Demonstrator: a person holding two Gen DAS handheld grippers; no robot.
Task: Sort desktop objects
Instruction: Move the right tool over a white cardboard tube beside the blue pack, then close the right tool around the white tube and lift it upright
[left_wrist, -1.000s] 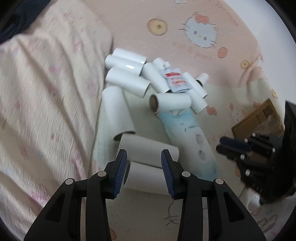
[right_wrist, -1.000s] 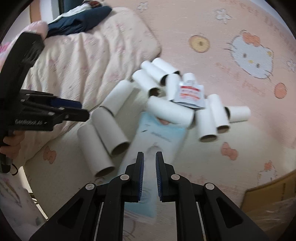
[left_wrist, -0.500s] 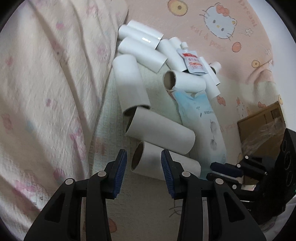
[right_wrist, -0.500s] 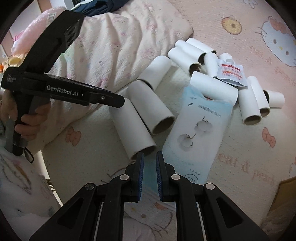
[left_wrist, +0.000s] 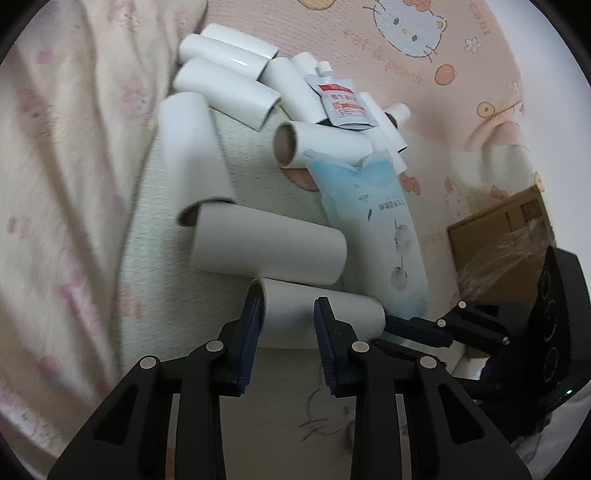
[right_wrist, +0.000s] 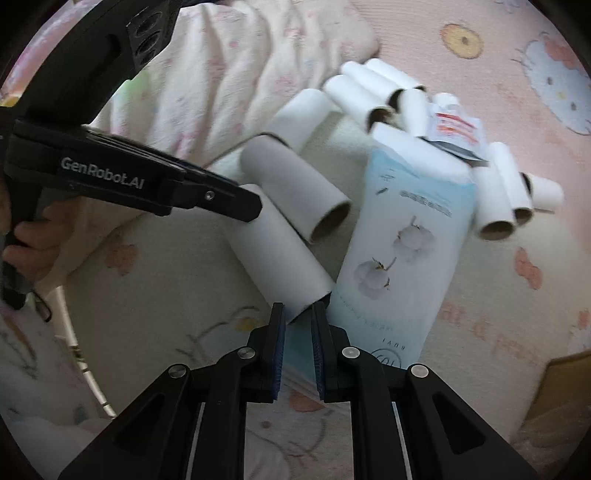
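Observation:
Several white cardboard tubes lie in a heap on a pink printed bed sheet. My left gripper (left_wrist: 287, 306) is open, its jaws on either side of the nearest tube (left_wrist: 317, 314), which also shows in the right wrist view (right_wrist: 280, 262). A pale blue tissue pack (left_wrist: 380, 225) lies to its right, also seen in the right wrist view (right_wrist: 402, 254). A small red and white pouch (left_wrist: 341, 105) rests on the far tubes. My right gripper (right_wrist: 297, 314) is nearly shut and empty, its tips at the near tube's open end and the pack's lower left corner.
A cream blanket (left_wrist: 74, 184) is bunched along the left. A brown cardboard box (left_wrist: 502, 236) with plastic wrap stands at the right. The left gripper's body (right_wrist: 122, 177) crosses the upper left of the right wrist view.
Both grippers have moved forward and down toward the heap. My left jaws now straddle the nearest tube. My right gripper has come up to that tube's end.

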